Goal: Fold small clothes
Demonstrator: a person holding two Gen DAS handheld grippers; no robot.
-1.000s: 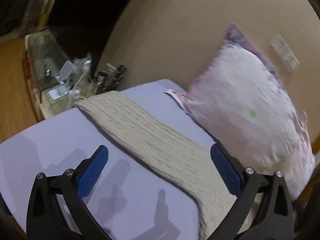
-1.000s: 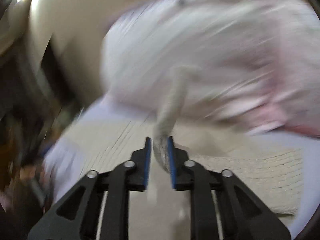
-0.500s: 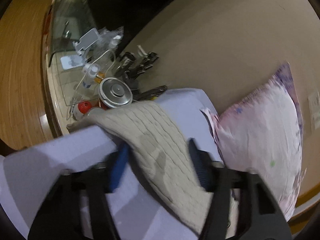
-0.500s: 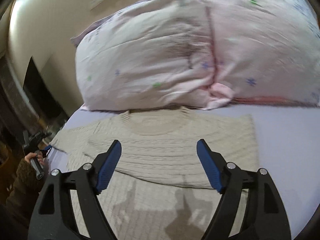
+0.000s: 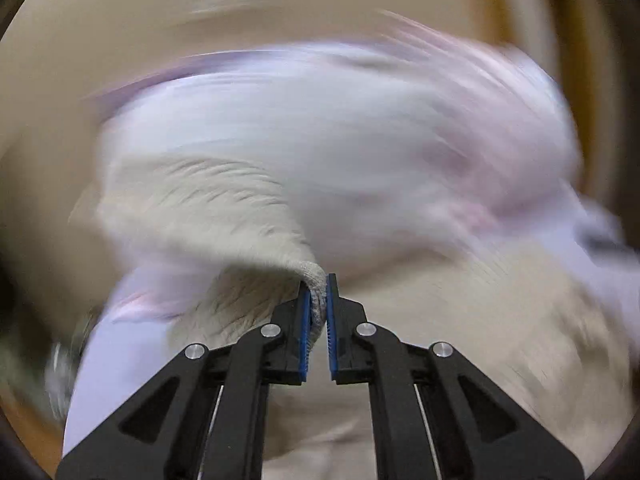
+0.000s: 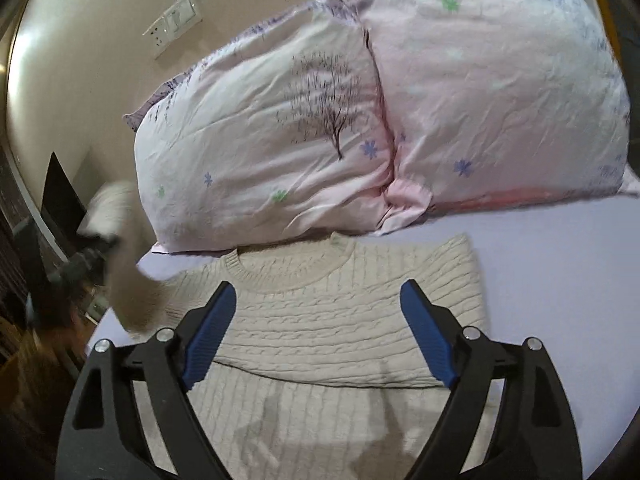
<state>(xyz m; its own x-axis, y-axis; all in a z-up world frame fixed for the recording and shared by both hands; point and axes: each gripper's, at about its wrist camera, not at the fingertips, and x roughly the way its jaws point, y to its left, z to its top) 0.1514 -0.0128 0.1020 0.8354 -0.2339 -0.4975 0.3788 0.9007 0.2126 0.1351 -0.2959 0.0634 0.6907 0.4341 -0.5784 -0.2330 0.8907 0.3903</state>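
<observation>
The cream cable-knit sweater (image 6: 340,320) lies on the lavender bed sheet (image 6: 560,280), neck toward the two floral pillows (image 6: 360,120), and it appears already folded across the body. The left tool (image 5: 318,300) is clamped on a knitted edge, probably the left sleeve (image 5: 224,216), and carries it raised in a heavily blurred view. The right tool (image 6: 316,328) hovers above the sweater's middle with its jaws spread wide and nothing between them. The likely risk is that the loose knit slips from the narrow pinch during a fast swing, or that the sleeve lands twisted and bunched instead of flat across the chest. Dragging could also pull the folded body out of line, since the right tool is not pinning it. The pillows sit just beside the collar, leaving little room there, and the bed edge with dark clutter (image 6: 48,280) lies near the sweater's left side.
</observation>
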